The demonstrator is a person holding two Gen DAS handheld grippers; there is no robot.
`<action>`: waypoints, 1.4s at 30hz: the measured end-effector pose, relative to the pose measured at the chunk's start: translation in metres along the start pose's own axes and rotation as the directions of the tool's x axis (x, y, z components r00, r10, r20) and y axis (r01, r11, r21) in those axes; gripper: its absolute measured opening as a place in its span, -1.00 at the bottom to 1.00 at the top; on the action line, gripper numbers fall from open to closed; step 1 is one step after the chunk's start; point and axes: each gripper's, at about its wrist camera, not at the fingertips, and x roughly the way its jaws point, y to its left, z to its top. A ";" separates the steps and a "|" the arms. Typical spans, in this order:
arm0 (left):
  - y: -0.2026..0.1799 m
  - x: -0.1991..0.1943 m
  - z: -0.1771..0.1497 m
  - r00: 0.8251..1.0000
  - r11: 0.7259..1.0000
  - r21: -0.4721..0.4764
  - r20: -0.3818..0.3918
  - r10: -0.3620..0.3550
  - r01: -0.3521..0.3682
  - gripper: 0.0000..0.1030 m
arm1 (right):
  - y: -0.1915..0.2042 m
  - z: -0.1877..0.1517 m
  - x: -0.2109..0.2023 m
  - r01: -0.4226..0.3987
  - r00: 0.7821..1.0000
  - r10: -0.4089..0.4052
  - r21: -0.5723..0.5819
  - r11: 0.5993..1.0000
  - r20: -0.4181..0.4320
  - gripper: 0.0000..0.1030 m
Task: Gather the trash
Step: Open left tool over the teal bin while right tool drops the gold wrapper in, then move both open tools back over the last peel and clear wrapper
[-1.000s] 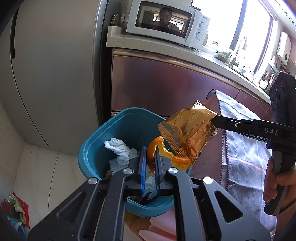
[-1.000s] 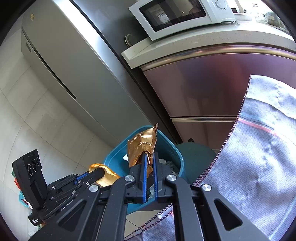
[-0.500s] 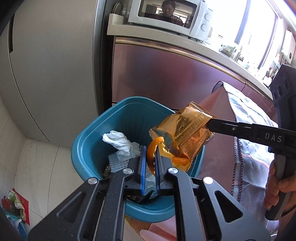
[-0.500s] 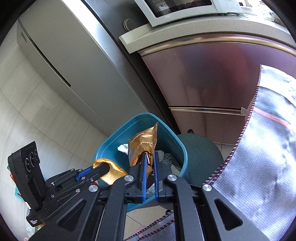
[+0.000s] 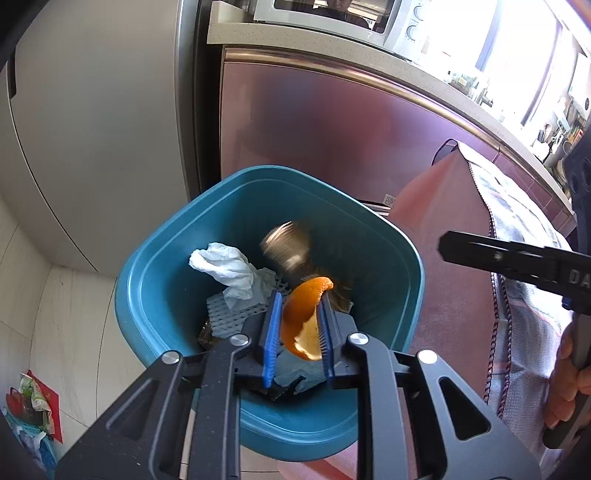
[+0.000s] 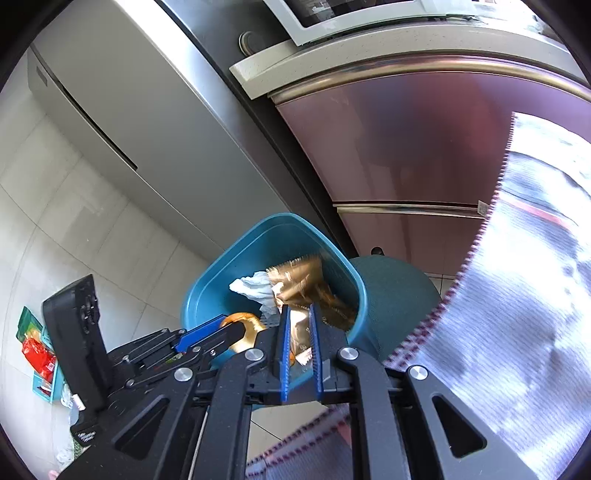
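Curved orange peel piece (image 5: 301,321) sits between the blue pads of the left hand-held gripper (image 5: 297,325), right over the open teal plastic trash bin (image 5: 147,280); jaws are opening, peel lies against the right pad with a gap at the left pad, so grip looks released. Crinkled gold foil snack wrapper (image 5: 286,247) is motion-blurred inside the bin, clear of both grippers; right wrist view shows it (image 6: 306,284) lying in the bin against the far wall. Right hand-held gripper (image 6: 297,341) jaws are opening too, nothing between the pads, wrapper only seen through the gap. Bin also holds a crumpled white tissue (image 5: 225,267) and a white perforated sheet (image 5: 229,314). In the left view the right gripper's black finger (image 5: 517,258) reaches in from the right, above the bin edge, held by a person's hand (image 5: 569,380). Grey striped woven cloth (image 6: 517,314) hangs just beside the bin. Silver fridge (image 5: 92,129) and maroon cabinet (image 5: 332,129) stand behind, white microwave (image 5: 351,18) on the desk above.
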 end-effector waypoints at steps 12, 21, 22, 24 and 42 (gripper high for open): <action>-0.018 -0.028 0.002 0.997 0.999 0.047 0.080 -0.005 0.002 -0.36 | -0.007 -0.024 -0.062 -0.022 0.996 0.023 -0.011 1.000 0.086 -0.64; -0.071 -0.085 -0.003 0.974 0.982 0.169 0.193 -0.118 0.085 -0.24 | -0.022 -0.058 -0.143 0.029 0.976 -0.019 -0.046 0.999 0.216 -0.50; -0.079 -0.090 -0.005 0.970 0.976 0.189 0.196 -0.142 0.105 -0.22 | -0.026 -0.063 -0.153 0.044 0.972 -0.033 -0.043 0.998 0.234 -0.48; -0.098 -0.098 -0.009 0.962 0.964 0.231 0.202 -0.183 0.134 -0.21 | -0.034 -0.073 -0.170 0.085 0.962 -0.073 -0.032 0.996 0.264 -0.47; -0.304 -0.087 -0.072 0.861 0.742 0.470 -0.085 -0.502 0.478 -0.12 | -0.192 -0.165 -0.320 0.364 0.791 -0.491 0.364 0.857 0.364 -0.25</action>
